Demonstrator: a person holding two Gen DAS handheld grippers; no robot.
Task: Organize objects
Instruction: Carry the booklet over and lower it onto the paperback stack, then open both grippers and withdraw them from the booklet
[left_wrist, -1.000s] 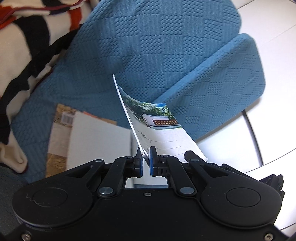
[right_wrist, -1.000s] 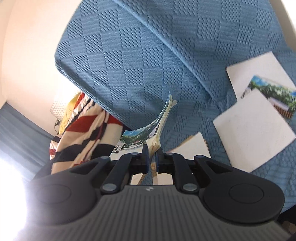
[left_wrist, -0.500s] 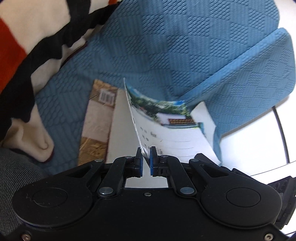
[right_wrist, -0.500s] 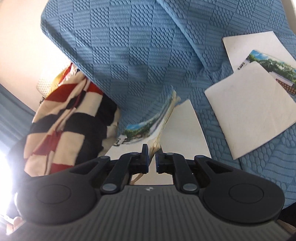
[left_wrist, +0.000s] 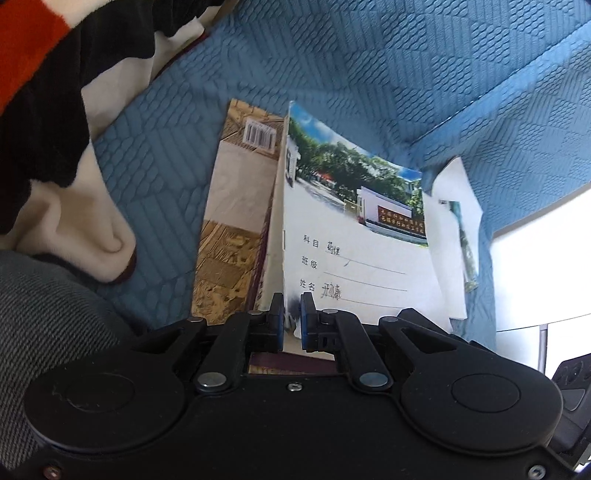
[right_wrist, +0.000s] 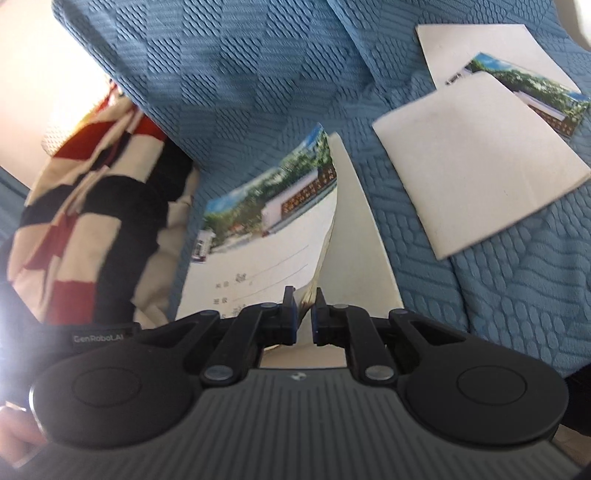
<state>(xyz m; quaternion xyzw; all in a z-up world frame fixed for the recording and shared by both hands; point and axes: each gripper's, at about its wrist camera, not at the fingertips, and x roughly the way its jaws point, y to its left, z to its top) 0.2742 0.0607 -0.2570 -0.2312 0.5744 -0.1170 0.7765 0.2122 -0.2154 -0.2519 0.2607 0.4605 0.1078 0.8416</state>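
A thin exercise book (left_wrist: 351, 236) with a photo of trees and a wall on its cover is held by both grippers. My left gripper (left_wrist: 291, 317) is shut on its near edge. From the other side, my right gripper (right_wrist: 303, 317) is shut on the same exercise book (right_wrist: 266, 240), whose cover curls up beside the fingers. Under it, on the blue quilted seat, lies a brown book (left_wrist: 236, 206) with a barcode. In the right wrist view a white cover (right_wrist: 354, 236) shows under the held book.
More white exercise books (right_wrist: 472, 158) lie overlapped on the seat to the right, also seen as a small pile (left_wrist: 450, 229). A red, black and cream striped blanket (right_wrist: 92, 192) is bunched at the left. Grey fabric (left_wrist: 48, 302) is at the lower left. Pale floor (left_wrist: 535, 266) lies beyond the seat edge.
Both grippers have come down with the exercise book. It stood nearly upright in the air before and now leans low over the brown book on the seat.
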